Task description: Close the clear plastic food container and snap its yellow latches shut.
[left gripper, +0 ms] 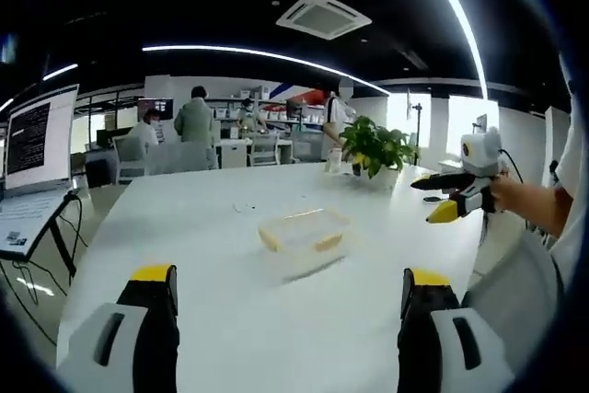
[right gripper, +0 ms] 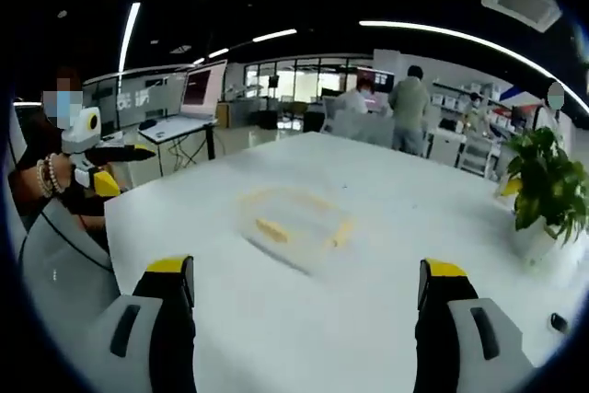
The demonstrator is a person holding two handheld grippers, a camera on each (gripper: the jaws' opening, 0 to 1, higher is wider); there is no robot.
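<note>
Left gripper view shows the clear plastic container [left gripper: 304,238] lying on the white table [left gripper: 212,227], a little above the middle of the frame and between the lines of my two jaws, but well apart from them. Its yellow latches [left gripper: 329,242] are visible on the near side and on the left end; the picture is blurred there, so I cannot tell if the lid is fully down or if the latches are snapped. My left gripper [left gripper: 287,296] is at the bottom of the frame with its jaws wide apart, and it holds nothing and touches nothing. At the right edge of this frame I see my right gripper [left gripper: 440,198] in my hand [left gripper: 509,194], raised above the table edge, with its yellow-tipped jaws spread and with nothing between them. A potted plant [left gripper: 375,147] stands on the far part of the table, in the upper right from the container.

In the right gripper view, the container [right gripper: 294,216] lies near the centre of the frame, again above and between the jaws, not touching them. My right gripper [right gripper: 306,292] at the bottom is wide open and empty. At the left edge the left gripper [right gripper: 115,167] is in view beside the table, its jaws parted and nothing in them. The plant [right gripper: 545,186] is at the right edge.
</note>
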